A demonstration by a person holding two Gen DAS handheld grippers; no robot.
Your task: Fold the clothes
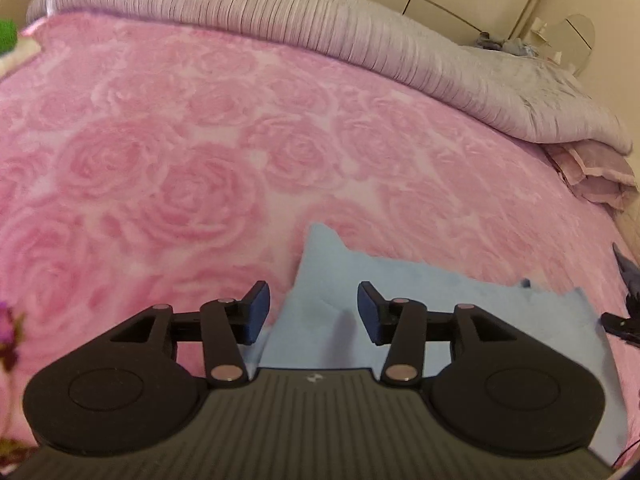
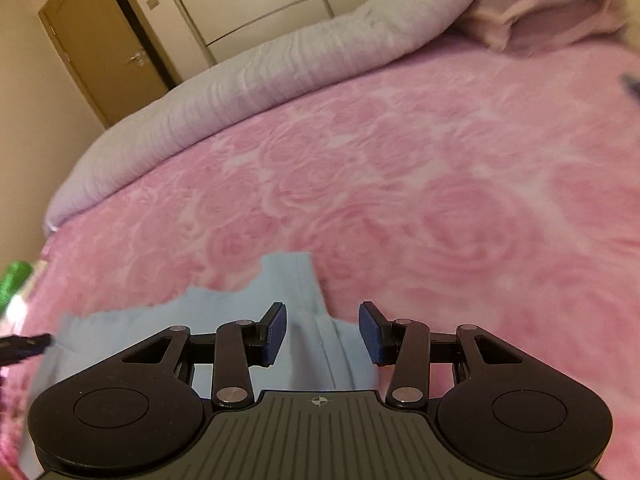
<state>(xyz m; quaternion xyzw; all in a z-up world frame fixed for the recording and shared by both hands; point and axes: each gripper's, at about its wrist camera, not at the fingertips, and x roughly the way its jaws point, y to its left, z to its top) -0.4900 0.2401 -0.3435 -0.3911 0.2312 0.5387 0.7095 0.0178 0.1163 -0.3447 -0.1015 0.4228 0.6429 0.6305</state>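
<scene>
A light blue garment (image 1: 400,304) is spread flat on a pink rose-patterned blanket (image 1: 180,152). In the left wrist view, the left gripper (image 1: 313,312) is seen with its jaws standing well apart; nothing is gripped, and the blue pads (image 1: 258,312) are clear of the cloth. The garment's left edge and upper corner lie between and just beyond the jaws, with the rest of the cloth reaching away to the right of them. In the right wrist view, the right gripper (image 2: 322,332) is likewise held wide open and empty. A narrow tab of the garment (image 2: 296,280) runs up between and ahead of its jaws, while the body of the cloth extends to the left of them. Far ahead of both pairs of jaws, a ribbed grey duvet (image 1: 320,20) is bunched along the blanket's far edge.
</scene>
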